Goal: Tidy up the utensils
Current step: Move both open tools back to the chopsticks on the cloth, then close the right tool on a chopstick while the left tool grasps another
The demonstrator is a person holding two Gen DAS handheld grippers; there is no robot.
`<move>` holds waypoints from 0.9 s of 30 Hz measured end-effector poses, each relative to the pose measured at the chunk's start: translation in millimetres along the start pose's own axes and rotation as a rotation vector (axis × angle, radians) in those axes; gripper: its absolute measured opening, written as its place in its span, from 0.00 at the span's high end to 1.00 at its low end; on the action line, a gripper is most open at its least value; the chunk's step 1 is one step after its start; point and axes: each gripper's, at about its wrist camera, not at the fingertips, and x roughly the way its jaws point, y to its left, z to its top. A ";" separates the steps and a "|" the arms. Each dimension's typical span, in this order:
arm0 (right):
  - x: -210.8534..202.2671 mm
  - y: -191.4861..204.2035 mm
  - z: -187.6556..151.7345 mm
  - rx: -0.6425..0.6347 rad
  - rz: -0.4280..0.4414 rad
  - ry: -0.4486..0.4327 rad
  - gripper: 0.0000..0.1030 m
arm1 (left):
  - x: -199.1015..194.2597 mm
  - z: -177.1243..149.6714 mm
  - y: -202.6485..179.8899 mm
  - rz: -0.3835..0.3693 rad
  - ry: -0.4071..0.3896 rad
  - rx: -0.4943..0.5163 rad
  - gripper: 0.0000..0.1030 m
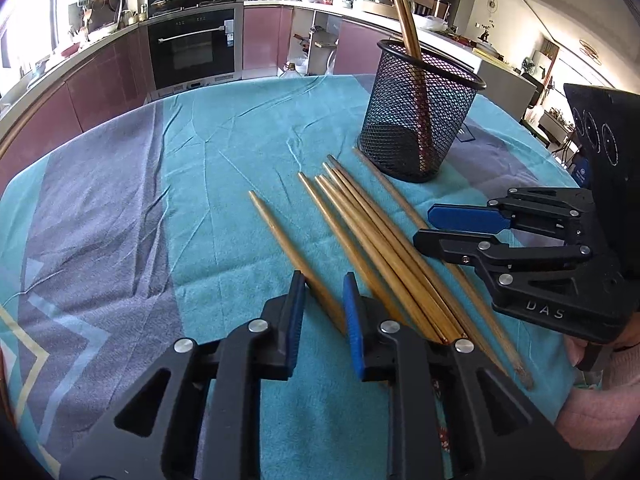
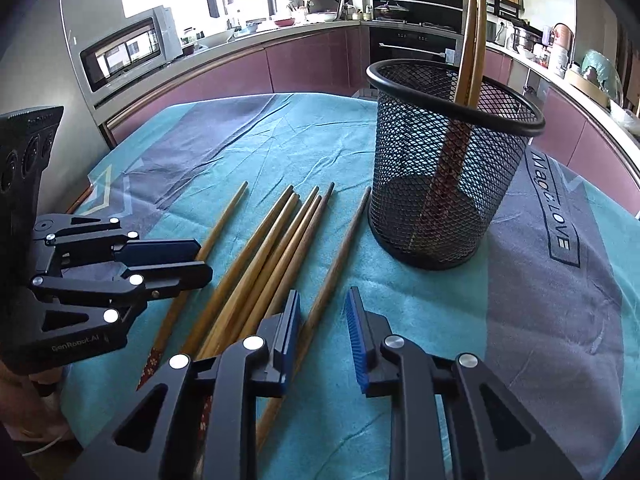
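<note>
Partly hidden beneath both grippers, six chopsticks (image 2: pixel 280 248) lie beside the mesh holder (image 2: pixel 444 168), which holds two more; left gripper (image 1: pixel 320 316) and right gripper (image 2: pixel 322 328) are spread, empty.

My left tongs (image 1: pixel 320 300) bottom centre, jaws apart, straddling lone chopstick (image 1: pixel 294 258). Loose chopsticks (image 1: pixel 380 240) fanned mid-frame on teal cloth over table (image 1: pixel 224 184). Mesh holder (image 1: pixel 418 112) upper right, upright, two chopsticks (image 1: pixel 404 12) inside. My right tongs (image 1: pixel 452 226) at right edge, jaws apart, over chopsticks.
</note>
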 end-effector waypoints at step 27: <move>-16.1 -12.8 2.8 0.066 0.088 -0.061 0.95 | 3.9 3.0 -2.3 0.033 -0.009 -0.048 0.93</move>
